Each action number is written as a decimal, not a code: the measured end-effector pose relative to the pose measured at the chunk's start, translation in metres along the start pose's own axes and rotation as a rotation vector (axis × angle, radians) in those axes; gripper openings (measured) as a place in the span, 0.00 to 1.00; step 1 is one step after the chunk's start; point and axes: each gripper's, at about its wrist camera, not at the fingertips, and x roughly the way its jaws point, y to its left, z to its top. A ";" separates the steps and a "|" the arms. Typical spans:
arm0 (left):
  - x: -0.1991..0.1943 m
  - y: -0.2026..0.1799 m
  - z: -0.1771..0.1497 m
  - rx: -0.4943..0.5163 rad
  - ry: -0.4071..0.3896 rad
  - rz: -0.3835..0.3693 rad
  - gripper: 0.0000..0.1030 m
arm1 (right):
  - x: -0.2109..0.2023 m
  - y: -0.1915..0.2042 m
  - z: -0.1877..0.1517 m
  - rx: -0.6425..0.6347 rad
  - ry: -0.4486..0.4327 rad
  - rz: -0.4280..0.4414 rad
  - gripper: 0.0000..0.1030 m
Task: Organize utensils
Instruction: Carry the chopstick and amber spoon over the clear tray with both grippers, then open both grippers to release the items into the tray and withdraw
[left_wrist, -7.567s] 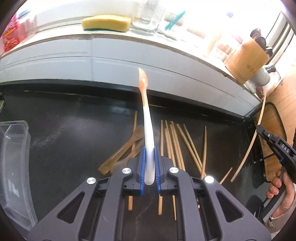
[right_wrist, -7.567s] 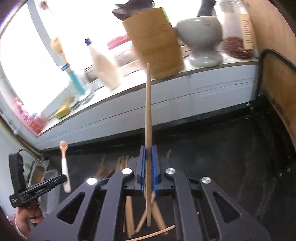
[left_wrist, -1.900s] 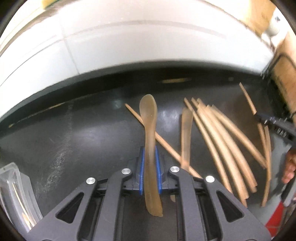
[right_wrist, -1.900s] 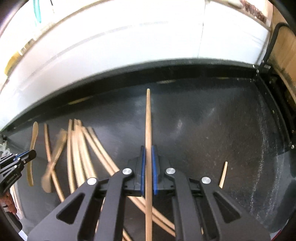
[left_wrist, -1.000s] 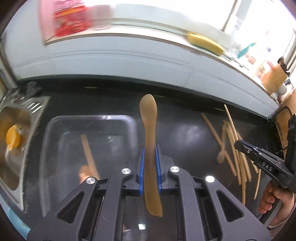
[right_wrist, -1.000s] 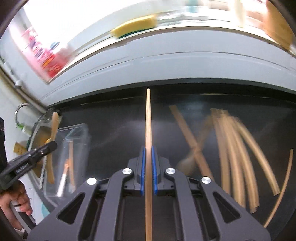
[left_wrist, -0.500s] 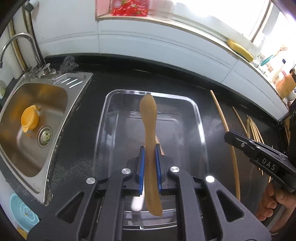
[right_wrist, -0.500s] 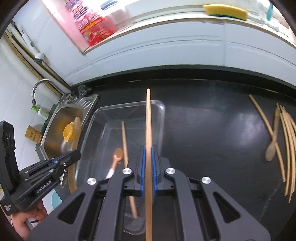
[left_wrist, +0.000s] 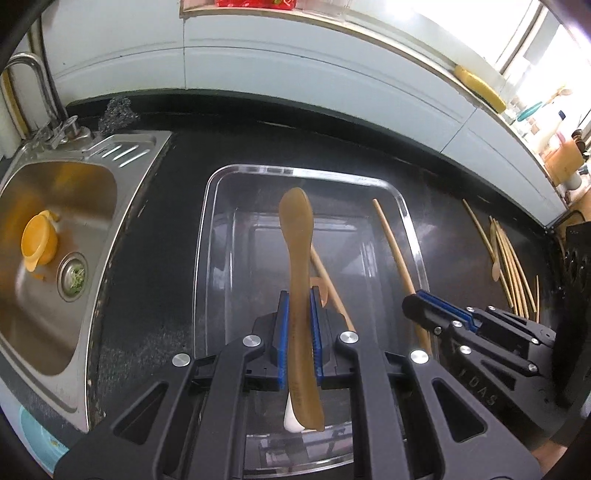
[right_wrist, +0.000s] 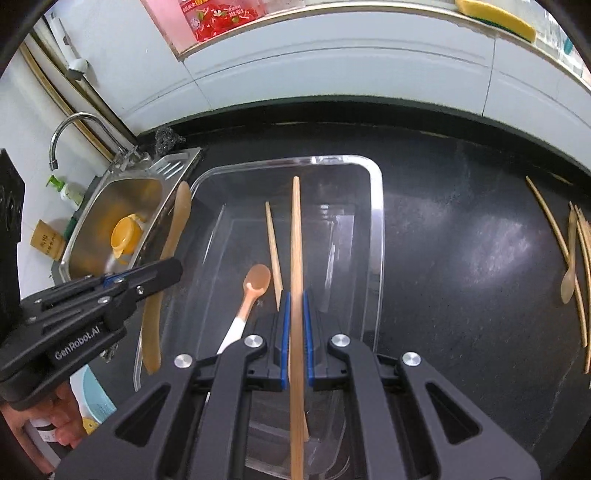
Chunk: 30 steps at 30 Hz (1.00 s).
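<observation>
A clear plastic bin (left_wrist: 221, 181) (right_wrist: 376, 206) sits on the black counter. My left gripper (left_wrist: 298, 306) is shut on a flat brown spatula (left_wrist: 297, 243) and holds it above the bin; it also shows in the right wrist view (right_wrist: 162, 275) with the spatula (right_wrist: 173, 229). My right gripper (right_wrist: 293, 310) is shut on a wooden chopstick (right_wrist: 295, 229) above the bin; it shows in the left wrist view (left_wrist: 417, 301) with the chopstick (left_wrist: 391, 243). In the bin lie a pink-and-white spoon (right_wrist: 251, 291) and a chopstick (right_wrist: 272, 243).
A steel sink (left_wrist: 48, 173) (right_wrist: 122, 199) with an orange cup (left_wrist: 38, 240) is left of the bin. Several chopsticks and a wooden spoon (left_wrist: 508, 254) (right_wrist: 570, 258) lie on the counter to the right. A white tiled wall (left_wrist: 295, 66) runs behind.
Both grippers carried their utensils left from the pile to the bin. In the last half second they moved lower and closer over it. Both stay shut.
</observation>
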 end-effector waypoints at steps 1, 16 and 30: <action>0.001 0.000 0.002 0.002 0.000 -0.002 0.10 | 0.001 0.000 0.002 -0.001 -0.002 -0.006 0.07; 0.021 0.017 0.007 -0.018 0.053 -0.004 0.10 | 0.025 -0.001 0.020 0.025 0.017 -0.022 0.07; 0.025 0.023 0.008 -0.039 0.062 -0.008 0.10 | 0.028 0.001 0.022 0.016 0.015 -0.023 0.07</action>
